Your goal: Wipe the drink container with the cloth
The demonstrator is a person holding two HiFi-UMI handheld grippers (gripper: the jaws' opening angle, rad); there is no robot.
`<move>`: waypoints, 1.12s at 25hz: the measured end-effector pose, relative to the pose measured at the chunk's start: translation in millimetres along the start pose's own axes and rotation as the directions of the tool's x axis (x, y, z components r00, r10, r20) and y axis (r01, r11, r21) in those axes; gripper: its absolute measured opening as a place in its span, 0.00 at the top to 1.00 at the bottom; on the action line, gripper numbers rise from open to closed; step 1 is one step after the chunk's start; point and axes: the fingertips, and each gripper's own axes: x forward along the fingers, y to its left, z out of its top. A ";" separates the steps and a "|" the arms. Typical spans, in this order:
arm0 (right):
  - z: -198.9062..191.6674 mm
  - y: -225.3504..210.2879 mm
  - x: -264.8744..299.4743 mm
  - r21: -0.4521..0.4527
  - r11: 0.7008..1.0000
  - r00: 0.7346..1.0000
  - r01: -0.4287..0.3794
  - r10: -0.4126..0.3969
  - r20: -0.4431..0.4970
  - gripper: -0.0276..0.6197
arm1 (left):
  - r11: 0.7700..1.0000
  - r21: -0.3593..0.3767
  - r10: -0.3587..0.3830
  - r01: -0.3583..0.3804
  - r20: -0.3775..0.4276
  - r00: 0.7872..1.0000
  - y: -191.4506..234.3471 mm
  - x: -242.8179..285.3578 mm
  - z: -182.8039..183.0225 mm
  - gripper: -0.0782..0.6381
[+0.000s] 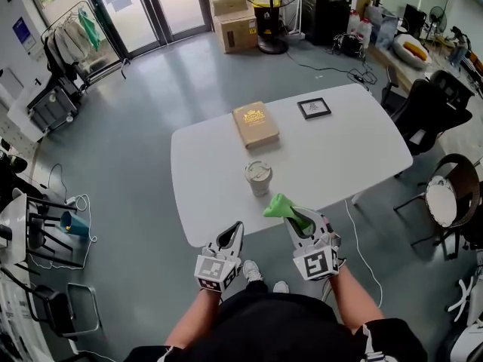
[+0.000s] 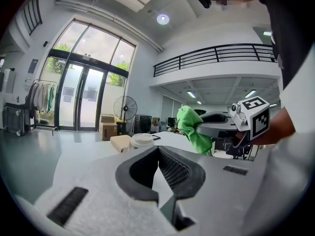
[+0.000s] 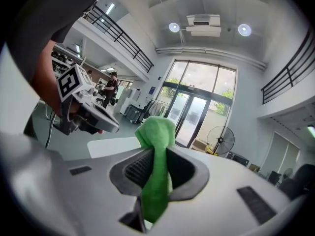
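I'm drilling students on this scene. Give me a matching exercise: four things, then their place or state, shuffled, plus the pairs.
1 green cloth
2 lidded cup
3 brown book
4 left hand-held gripper

A flat near the table's far edge
B jaws together, empty
C clamped in the right hand-held gripper
D upright mid-table

Pairs: 1-C, 2-D, 3-A, 4-B

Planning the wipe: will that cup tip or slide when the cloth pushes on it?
Likely tippy: the cup stands upright, taller than wide, unbraced on the smooth table. The left gripper is shut and empty, away from it. The cloth droops from the right gripper, so it should press softly.
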 end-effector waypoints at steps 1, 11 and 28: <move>-0.3 0.8 7.3 -0.020 1.000 1.000 -0.005 0.005 -0.006 0.84 | 1.000 0.002 -0.004 0.004 0.000 1.000 5.9 2.2 1.3 0.88; -5.1 28.8 69.4 -0.041 0.998 0.997 -0.048 0.045 -0.067 0.83 | 1.000 -0.011 0.027 -0.027 0.006 1.000 80.3 2.1 -0.8 0.88; -63.8 61.8 110.4 -0.538 0.808 0.969 -0.240 0.168 -0.179 0.83 | 0.998 -0.036 0.058 -0.061 -0.058 0.997 87.5 21.9 -24.5 0.88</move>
